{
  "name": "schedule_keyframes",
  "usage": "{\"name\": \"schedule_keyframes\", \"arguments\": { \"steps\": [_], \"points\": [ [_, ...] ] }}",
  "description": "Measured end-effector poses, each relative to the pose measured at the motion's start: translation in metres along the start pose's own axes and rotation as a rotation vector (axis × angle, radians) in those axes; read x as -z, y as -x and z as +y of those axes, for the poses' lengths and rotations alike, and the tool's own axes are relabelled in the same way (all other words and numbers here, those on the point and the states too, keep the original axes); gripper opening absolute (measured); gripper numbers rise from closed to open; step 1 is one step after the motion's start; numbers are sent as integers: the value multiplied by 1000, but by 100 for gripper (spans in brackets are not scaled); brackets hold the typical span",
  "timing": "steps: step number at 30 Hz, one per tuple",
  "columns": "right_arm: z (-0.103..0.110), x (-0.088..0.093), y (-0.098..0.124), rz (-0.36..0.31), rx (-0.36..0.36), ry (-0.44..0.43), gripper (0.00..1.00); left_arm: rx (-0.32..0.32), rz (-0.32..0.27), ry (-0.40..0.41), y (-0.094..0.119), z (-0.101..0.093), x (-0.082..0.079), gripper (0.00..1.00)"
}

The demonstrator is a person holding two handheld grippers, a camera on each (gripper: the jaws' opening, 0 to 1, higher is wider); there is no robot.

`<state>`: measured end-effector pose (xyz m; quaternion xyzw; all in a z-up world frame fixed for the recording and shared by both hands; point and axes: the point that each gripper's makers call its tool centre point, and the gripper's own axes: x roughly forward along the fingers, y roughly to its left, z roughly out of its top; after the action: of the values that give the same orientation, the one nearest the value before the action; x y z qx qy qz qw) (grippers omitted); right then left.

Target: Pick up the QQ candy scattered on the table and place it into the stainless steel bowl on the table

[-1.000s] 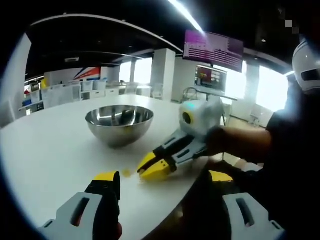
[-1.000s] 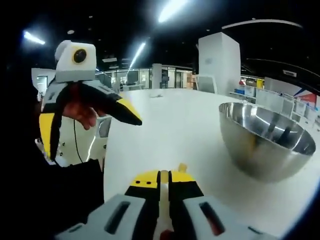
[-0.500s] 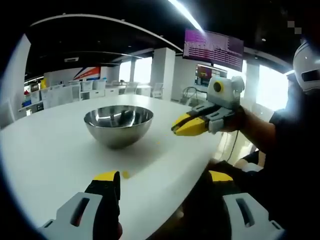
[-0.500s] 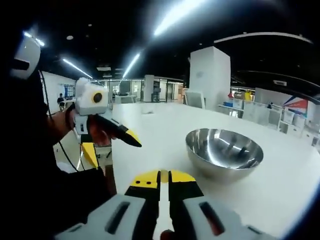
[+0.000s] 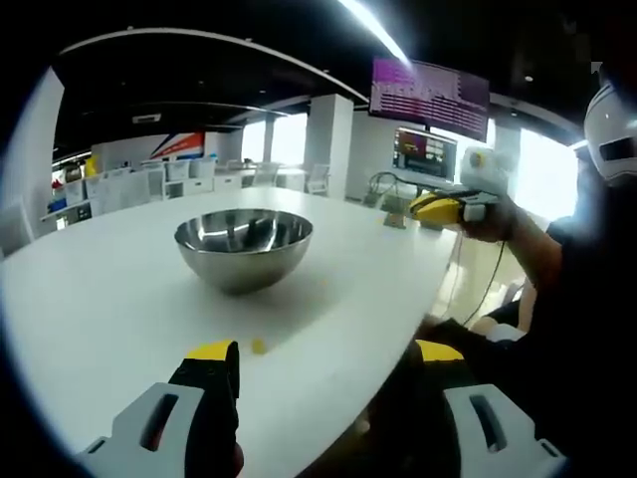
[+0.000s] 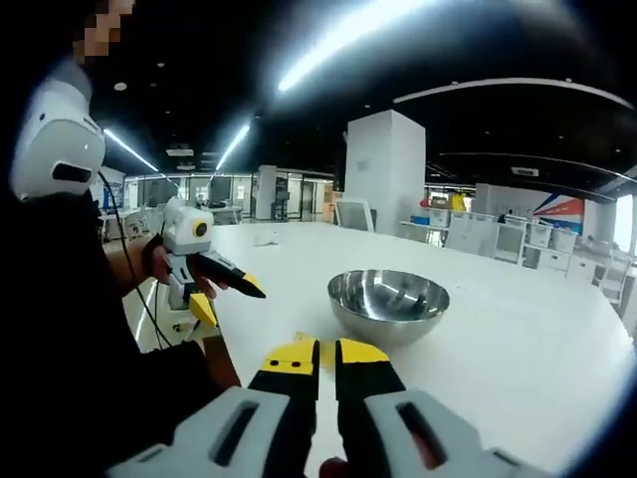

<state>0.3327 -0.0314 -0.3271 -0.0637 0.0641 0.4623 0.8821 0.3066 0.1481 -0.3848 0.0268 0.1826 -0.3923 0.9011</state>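
Observation:
The stainless steel bowl (image 5: 244,249) (image 6: 388,302) stands upright on the round white table (image 5: 100,299) (image 6: 518,339). One yellow QQ candy (image 5: 259,346) lies on the table just past my left gripper (image 5: 326,354), which is wide open with nothing between its jaws. My right gripper (image 6: 326,351) is high above the near table edge. Its jaws are closed to a thin slit with a sliver of yellow candy in it. It appears in the left gripper view (image 5: 426,206) at the right, held in a hand. The left gripper (image 6: 231,302) appears open left of the bowl.
The person's dark-clothed body (image 5: 577,329) (image 6: 70,329) stands at the table edge beside both grippers. Behind the table are a white pillar (image 6: 386,169), wall screens (image 5: 428,95) and desks with chairs. White tabletop stretches around the bowl on all sides.
My right gripper has lifted off the table beside the candy and drawn up and back, away from the bowl, staying shut. The left gripper has stayed open and nearly still.

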Motion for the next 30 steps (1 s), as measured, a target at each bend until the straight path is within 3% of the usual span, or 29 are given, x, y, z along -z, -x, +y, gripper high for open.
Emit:
{"name": "schedule_keyframes", "arguments": {
  "steps": [6,16,30],
  "points": [
    [-7,6,4,-1,25,-23,7,2,1,-5,-2,0,-2,70],
    [-10,0,-3,-13,24,-15,7,4,2,-5,-3,-1,-1,70],
    [-47,-21,-50,0,17,29,7,19,-2,3,-3,-2,3,70]
  ]
}}
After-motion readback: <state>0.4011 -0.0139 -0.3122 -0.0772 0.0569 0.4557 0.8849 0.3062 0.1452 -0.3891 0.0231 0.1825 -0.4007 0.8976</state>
